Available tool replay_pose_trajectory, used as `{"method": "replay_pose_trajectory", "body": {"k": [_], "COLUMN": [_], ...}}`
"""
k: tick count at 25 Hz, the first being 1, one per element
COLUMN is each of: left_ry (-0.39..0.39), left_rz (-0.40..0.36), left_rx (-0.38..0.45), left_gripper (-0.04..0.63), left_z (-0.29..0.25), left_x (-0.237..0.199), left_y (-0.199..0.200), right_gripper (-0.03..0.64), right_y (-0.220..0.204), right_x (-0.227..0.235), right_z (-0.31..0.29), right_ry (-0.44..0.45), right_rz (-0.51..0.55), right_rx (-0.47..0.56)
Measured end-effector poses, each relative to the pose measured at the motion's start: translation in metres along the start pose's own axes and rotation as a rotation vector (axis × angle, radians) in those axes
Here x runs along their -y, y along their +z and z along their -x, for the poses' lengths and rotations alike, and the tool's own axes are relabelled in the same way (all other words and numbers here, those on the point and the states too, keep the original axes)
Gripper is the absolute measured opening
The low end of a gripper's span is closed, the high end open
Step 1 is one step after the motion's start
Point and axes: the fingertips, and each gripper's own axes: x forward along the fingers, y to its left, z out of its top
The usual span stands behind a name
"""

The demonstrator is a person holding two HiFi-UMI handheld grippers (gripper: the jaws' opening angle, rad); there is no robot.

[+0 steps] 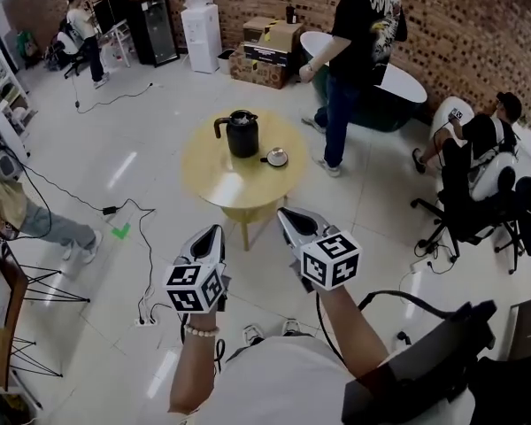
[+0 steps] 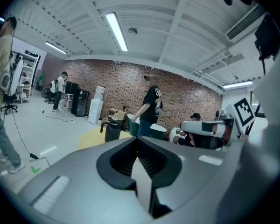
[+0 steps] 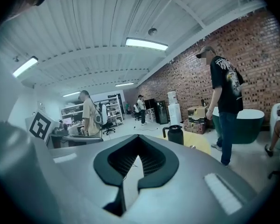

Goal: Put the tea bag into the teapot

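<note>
A black teapot (image 1: 242,134) with its lid on stands on a round yellow table (image 1: 221,184), well ahead of me. Beside it on the right lies a small round dish (image 1: 276,158); I cannot make out a tea bag from here. My left gripper (image 1: 214,231) and right gripper (image 1: 286,212) hover side by side above the floor, short of the table's near edge, both shut and holding nothing. In the left gripper view the teapot (image 2: 113,131) shows far beyond the closed left gripper (image 2: 137,137). The right gripper view shows the teapot (image 3: 175,135) past the shut right gripper (image 3: 137,135).
A person in a black shirt (image 1: 358,51) stands just behind the table, by a dark green tub (image 1: 398,104). Another person sits at the right (image 1: 482,140) among office chairs (image 1: 478,211). Cables and a power strip (image 1: 142,312) lie on the floor at the left.
</note>
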Motion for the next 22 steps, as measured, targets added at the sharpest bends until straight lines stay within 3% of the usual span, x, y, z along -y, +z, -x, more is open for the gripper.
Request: {"method": "replay_pose_trajectory", "body": {"k": [22], "left_ry": [0.02], "left_rz": [-0.021], "left_rx": [0.033], "left_gripper": [0.012], "left_z": [0.016], "left_x": [0.034], "left_y": [0.003], "right_gripper": [0.0], "right_y": [-0.003], "right_x": [0.008], "right_z": [0.038], "right_ry": [-0.003], "right_rz": [-0.012], "right_rx": [0.033]}}
